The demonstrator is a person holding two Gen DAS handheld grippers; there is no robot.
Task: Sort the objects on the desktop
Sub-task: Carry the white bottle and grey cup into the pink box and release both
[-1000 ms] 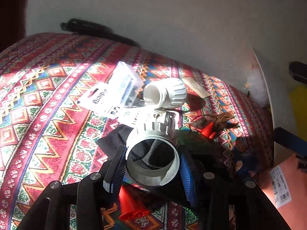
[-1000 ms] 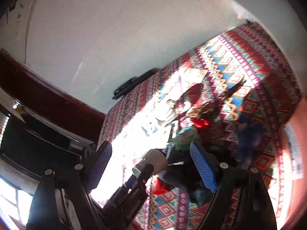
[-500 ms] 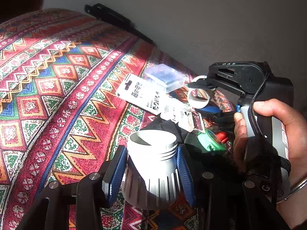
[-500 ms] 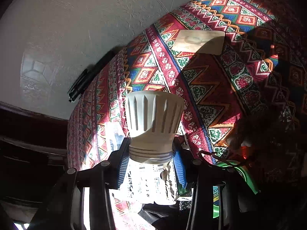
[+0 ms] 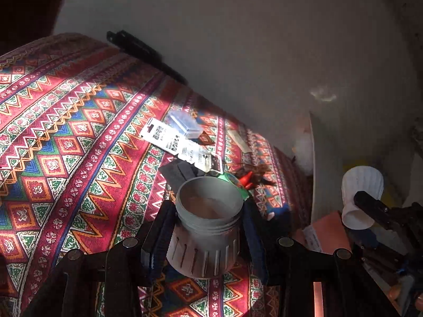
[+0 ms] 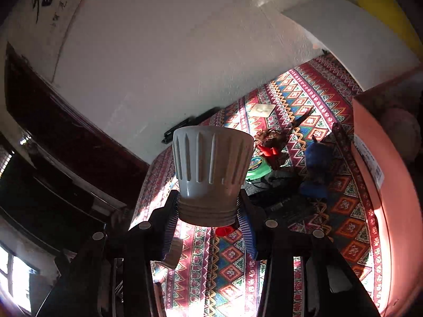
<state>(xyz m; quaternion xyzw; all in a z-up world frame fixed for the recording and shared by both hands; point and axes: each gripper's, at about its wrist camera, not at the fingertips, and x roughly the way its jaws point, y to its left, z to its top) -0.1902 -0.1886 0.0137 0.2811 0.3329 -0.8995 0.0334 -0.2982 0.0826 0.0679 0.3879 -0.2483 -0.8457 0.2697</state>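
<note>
My left gripper (image 5: 207, 237) is shut on a grey ribbed lamp housing (image 5: 206, 227), its open end up, held above the patterned tablecloth (image 5: 66, 158). My right gripper (image 6: 208, 211) is shut on a second white ribbed lamp housing (image 6: 211, 169), gripped by its narrow threaded neck with the wide end pointing away. That same second housing (image 5: 361, 195) shows at the right edge of the left wrist view, lifted off the table. On the cloth lie a clear plastic case (image 5: 185, 124), printed cards (image 5: 177, 142), a black pouch (image 5: 177, 171), a green item (image 6: 256, 169) and a red piece (image 6: 267, 150).
A pink cardboard box (image 6: 383, 185) stands at the right of the table. A blue object (image 6: 317, 163) lies beside it. A black bar (image 5: 142, 52) runs along the wall at the table's far edge. A beige card (image 6: 263, 109) lies near the wall. A white board (image 5: 322, 163) leans at the right.
Both grippers have lifted with their housings. The right gripper has swung away to the right, off the pile. The left housing now stands more upright and higher above the cloth.
</note>
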